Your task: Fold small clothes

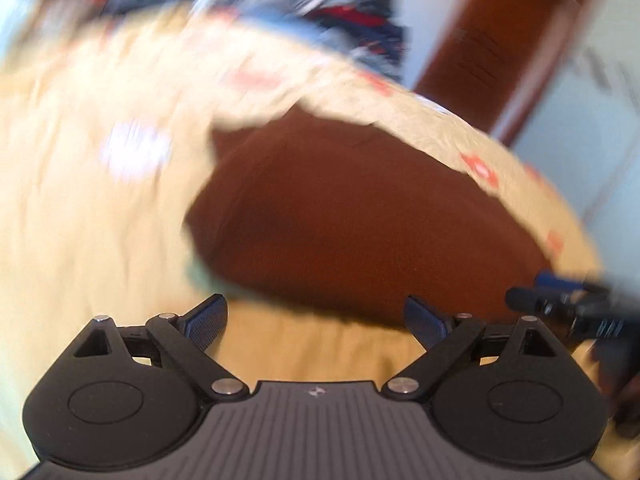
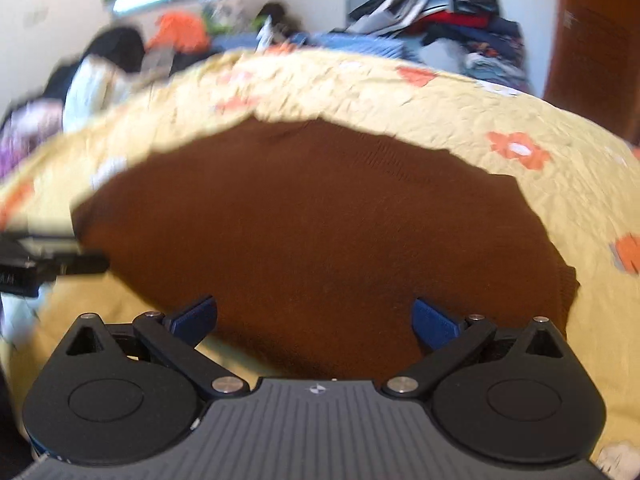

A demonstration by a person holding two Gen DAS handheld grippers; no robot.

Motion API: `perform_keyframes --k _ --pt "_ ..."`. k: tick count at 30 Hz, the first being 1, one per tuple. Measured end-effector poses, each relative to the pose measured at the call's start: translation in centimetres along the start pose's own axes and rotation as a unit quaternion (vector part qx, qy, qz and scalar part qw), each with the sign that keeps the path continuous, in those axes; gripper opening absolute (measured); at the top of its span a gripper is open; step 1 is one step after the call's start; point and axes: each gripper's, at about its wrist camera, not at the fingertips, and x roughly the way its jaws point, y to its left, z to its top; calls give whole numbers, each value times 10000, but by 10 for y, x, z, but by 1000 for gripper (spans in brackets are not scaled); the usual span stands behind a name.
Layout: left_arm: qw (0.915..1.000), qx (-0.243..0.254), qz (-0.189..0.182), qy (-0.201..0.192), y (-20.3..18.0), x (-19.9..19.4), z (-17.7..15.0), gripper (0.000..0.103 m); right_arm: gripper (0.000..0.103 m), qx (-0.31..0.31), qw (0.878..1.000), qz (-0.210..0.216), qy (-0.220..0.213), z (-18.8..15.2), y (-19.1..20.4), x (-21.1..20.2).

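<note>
Knitwear — a brown garment (image 2: 320,216) — lies flat mid-bed on the yellow flowered bedspread (image 2: 500,112). Left gripper (image 1: 316,316) and right gripper (image 2: 316,316) hover with fingers spread wide, empty — best to pinch matching near-edge corners together.

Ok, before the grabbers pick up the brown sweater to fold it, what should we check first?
1. Left gripper open, jaws wide: ok.
2. Right gripper open, jaws wide: ok.
3. Both grippers empty, nothing between the jaws: ok.
4. Brown sweater lying spread on the yellow flowered bedcover: ok.
5. Sweater edge between the right jaws: ok; between the left jaws: not ok, only bedcover shows there.
6. Sweater free of wrinkles and folds: cannot tell, the pictures are blurred.
</note>
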Motion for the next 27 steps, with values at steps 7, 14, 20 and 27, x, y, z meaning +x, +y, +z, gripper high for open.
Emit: perform_keyframes --k 7,14,20,27 --pt "9805 -1894 -460 -237 23 20 19 96 103 -572 9973 -446 57 -11 -2 25" --pt "9665 -2518 -14 -501 22 44 35 60 103 10 9998 -209 -71 10 -13 12" --pt "9642 -2570 136 -631 27 37 30 52 103 580 9974 334 -247 -3 -29 -19" --pt "9709 -2324 319 -483 29 35 27 18 103 1522 9761 1554 -37 50 -31 2"
